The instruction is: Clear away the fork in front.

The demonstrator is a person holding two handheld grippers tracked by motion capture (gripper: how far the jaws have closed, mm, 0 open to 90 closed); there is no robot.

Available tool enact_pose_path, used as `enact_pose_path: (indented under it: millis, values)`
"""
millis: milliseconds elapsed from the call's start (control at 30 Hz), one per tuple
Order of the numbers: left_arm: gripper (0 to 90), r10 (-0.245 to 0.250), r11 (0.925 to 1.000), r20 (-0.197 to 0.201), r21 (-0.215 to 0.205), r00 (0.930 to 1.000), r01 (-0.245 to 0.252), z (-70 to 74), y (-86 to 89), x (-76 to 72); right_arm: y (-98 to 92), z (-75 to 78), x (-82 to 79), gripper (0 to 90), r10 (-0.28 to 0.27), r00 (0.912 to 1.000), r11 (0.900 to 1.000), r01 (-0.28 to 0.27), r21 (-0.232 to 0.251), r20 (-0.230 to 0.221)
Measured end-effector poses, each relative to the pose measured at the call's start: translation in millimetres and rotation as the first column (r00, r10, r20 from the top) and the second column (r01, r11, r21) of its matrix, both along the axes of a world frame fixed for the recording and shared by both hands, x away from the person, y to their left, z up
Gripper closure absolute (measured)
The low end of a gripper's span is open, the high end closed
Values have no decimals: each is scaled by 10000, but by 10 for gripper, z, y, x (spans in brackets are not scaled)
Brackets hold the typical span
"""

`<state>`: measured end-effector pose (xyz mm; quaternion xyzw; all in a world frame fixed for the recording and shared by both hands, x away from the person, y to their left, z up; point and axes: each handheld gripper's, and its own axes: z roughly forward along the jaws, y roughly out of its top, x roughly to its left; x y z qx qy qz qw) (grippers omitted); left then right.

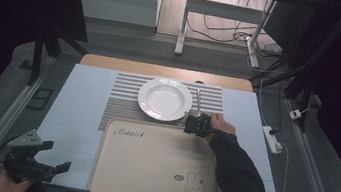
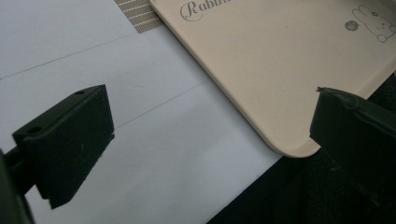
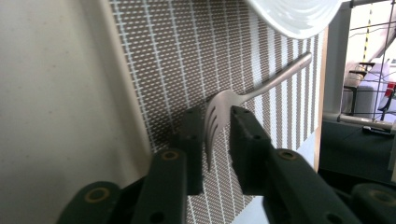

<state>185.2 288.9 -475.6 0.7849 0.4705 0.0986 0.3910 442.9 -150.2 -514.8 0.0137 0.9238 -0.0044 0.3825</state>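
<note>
A metal fork lies over the striped placemat, its handle pointing away toward the white plate. My right gripper is shut on the fork's tine end, one jaw on each side of it. In the high view the right gripper sits just right of the plate, at the far edge of the beige tray, with the fork reaching beyond it. My left gripper hovers at the near left, open and holding nothing; in its own view the left gripper spans the tray's near corner.
The tray carries a "Rabbit" script and a small rabbit drawing. A pale blue sheet covers the table around it. A power strip lies off the table's right side, and desk legs with cables stand behind.
</note>
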Motion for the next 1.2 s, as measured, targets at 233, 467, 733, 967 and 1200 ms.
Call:
enact_pose_path:
  millis: [233,467,733,967,1200]
  values:
    - [1,-13,10000,-3,6,10000,13,0,-2,1,-2,-15,-28,881,125,9998,9997,-122,-195,154]
    - [2,-20,10000,-5,18,10000,20,0,-4,1,-14,79,-57,900,211,9995,9996,-216,202,216]
    - [2,-26,10000,-11,19,10000,26,0,-5,2,-64,193,-115,900,8,9994,9979,-30,648,348]
    - [2,-26,10000,-17,38,10000,26,0,-7,2,-143,280,-178,900,-56,9990,9909,-4,1343,439]
    - [1,-19,10000,-19,20,10000,19,0,-6,3,-228,410,-220,900,-125,9998,9680,83,2507,153]
